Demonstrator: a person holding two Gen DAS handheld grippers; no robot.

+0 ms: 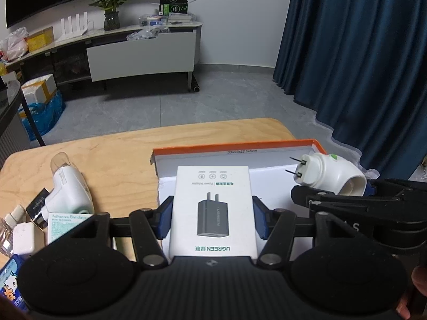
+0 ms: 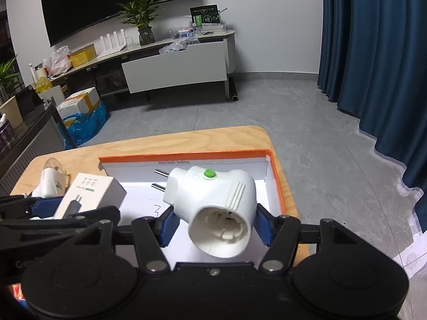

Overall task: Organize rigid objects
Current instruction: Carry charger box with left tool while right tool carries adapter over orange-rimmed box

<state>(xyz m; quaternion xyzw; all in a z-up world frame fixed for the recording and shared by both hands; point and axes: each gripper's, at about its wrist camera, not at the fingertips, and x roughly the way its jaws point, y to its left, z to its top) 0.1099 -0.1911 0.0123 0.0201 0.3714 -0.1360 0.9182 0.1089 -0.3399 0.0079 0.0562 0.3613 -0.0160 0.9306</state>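
My left gripper (image 1: 212,217) is shut on a white power adapter box (image 1: 213,210) and holds it over the near edge of the orange-rimmed white cardboard tray (image 1: 234,146). My right gripper (image 2: 214,221) is shut on a white plug-in lamp socket (image 2: 213,205) with a green button, held over the same tray (image 2: 184,156). The socket also shows in the left wrist view (image 1: 329,174), and the adapter box in the right wrist view (image 2: 89,194).
On the wooden table (image 1: 106,154) left of the tray lie a white handheld device (image 1: 69,186), an adhesive bandage box (image 1: 66,224), a small bottle (image 1: 8,229) and a white charger (image 1: 24,237). The blue curtain (image 1: 360,53) hangs to the right.
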